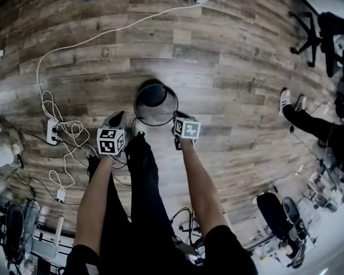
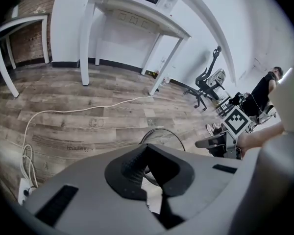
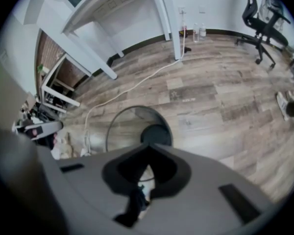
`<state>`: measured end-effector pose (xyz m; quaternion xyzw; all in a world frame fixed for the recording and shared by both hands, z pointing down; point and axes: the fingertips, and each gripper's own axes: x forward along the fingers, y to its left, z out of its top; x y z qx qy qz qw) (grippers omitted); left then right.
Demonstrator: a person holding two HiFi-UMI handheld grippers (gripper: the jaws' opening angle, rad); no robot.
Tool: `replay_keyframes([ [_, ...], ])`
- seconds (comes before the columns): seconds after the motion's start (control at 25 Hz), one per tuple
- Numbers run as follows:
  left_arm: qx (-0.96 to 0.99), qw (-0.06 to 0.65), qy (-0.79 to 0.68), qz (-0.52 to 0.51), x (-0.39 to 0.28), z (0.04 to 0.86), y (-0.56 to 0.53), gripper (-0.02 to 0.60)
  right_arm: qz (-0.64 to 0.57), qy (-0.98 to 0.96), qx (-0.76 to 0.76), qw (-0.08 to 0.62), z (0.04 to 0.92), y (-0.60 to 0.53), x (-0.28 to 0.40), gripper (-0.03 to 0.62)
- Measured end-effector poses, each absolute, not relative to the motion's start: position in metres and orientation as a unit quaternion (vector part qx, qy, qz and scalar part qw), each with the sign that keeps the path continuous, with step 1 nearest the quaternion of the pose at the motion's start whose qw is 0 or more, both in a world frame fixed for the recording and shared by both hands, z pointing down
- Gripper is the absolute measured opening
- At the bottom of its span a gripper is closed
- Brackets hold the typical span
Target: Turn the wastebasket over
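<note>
A floor (image 1: 229,56) of grey-brown wood planks fills the head view, with white furniture legs cut off at its 12 o'clock edge.

The left tongs (image 2: 147,169) are pressed together with nothing between them. Behind their tips only a pale patch shows, too cramped to identify. The right tongs (image 3: 147,173) look pressed together as well, though that view is blurred. A thin curved line crosses the pale gap at their tips, and what it is cannot be told. Both tongs hang from bare arms and point steeply down.

Just past them at 12 o'clock, between the two, the wastebasket (image 1: 155,99) stands on the floor. It shows as a thin round wire ring with a dark disc toward its 12 o'clock side. Planks show through the ring. Which end faces up is hard to make out. In both gripper views the tongs' grey bodies hide its near edge.

At 6 o'clock are the person's dark trousers (image 1: 146,188) and a white shoe (image 1: 139,126). At 9 o'clock a white cable (image 1: 73,128) loops beside a power strip (image 1: 53,132). At 2 o'clock stands a black office chair (image 1: 312,36). At 3 o'clock another person's leg (image 1: 312,126) reaches in, with the rest of that person cut off.
</note>
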<state>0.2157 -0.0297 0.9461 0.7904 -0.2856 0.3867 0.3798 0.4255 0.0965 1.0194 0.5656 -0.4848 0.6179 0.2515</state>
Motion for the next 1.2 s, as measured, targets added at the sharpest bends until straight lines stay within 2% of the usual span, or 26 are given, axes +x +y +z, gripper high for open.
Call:
replay_keyframes([
  [0.64, 0.838, 0.351, -0.27, 0.319, 0.268, 0.692, -0.058, 0.031, 0.569, -0.502, 0.646, 0.083, 0.768, 0.055, 0.414, 0.031],
  [1.2, 0.911, 0.247, -0.215, 0.251, 0.272, 0.481, -0.07, 0.031, 0.438, -0.542, 0.718, 0.006, 0.519, 0.028, 0.388, 0.031],
])
